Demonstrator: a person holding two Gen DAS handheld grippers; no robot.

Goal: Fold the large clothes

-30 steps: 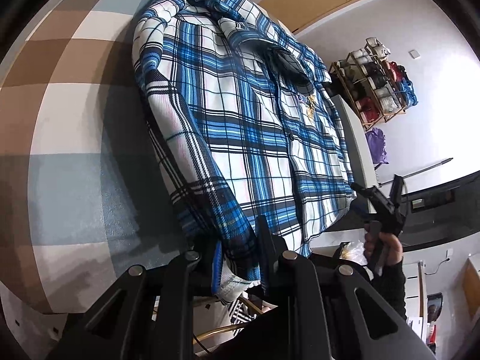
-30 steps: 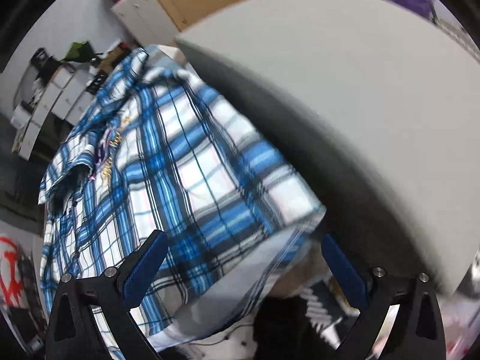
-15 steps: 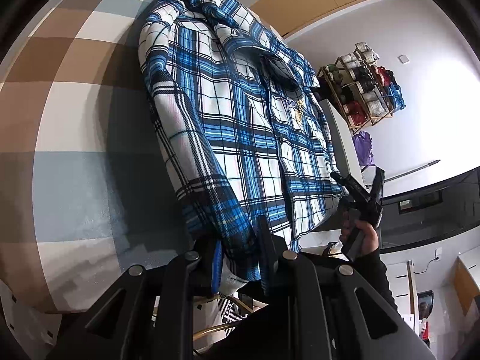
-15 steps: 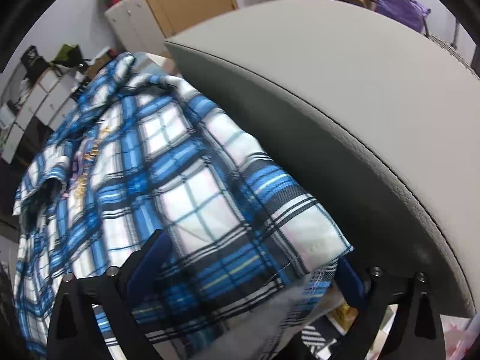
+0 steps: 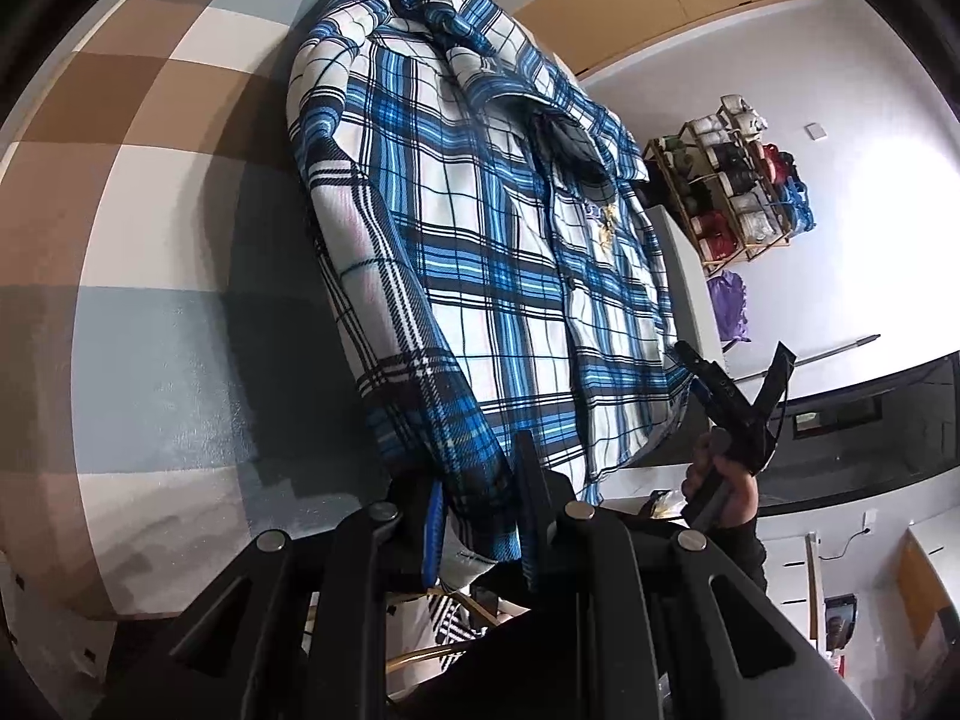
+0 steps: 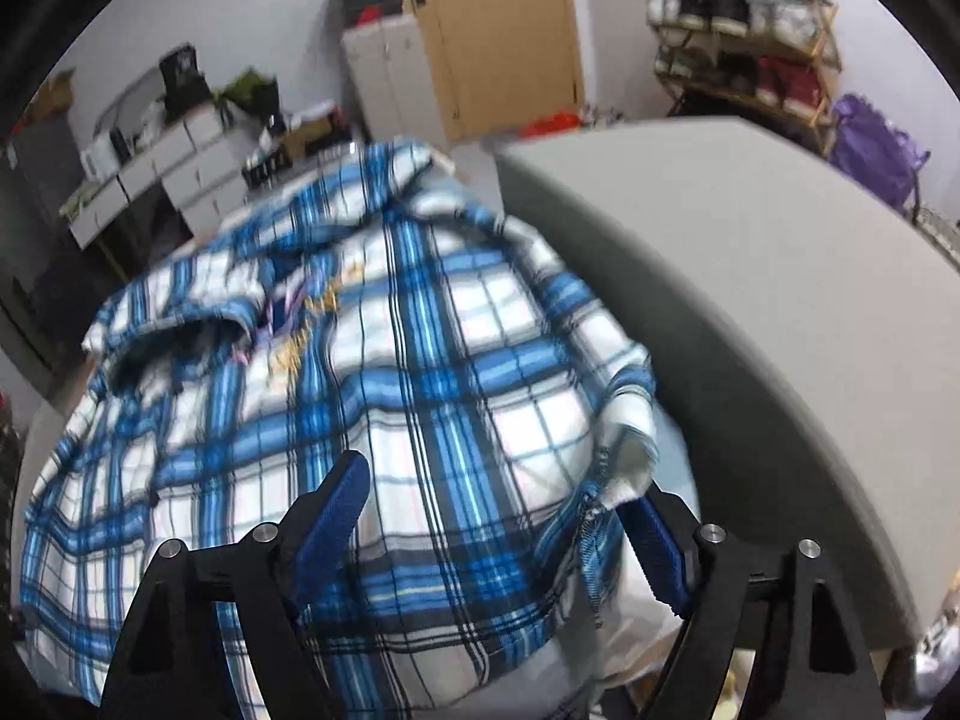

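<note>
A large blue, white and black plaid shirt (image 5: 480, 252) lies spread on the checked surface (image 5: 138, 276), collar far from me; it also shows in the right wrist view (image 6: 384, 396). My left gripper (image 5: 480, 516) is shut on the shirt's near hem corner. My right gripper (image 6: 492, 510) is open, its blue pads (image 6: 336, 510) straddling the other hem corner, with cloth between the fingers. In the left wrist view the right gripper (image 5: 738, 378) is held in a hand at the shirt's right edge, spread open.
A grey padded slab (image 6: 750, 312) lies right beside the shirt. A shoe rack (image 5: 738, 174) and purple bag (image 5: 729, 306) stand by the white wall. A wooden door (image 6: 498, 30) and drawers (image 6: 168, 174) are beyond.
My right gripper has moved in over the shirt's hem corner, so the cloth now lies between its open fingers. My left gripper keeps its hold.
</note>
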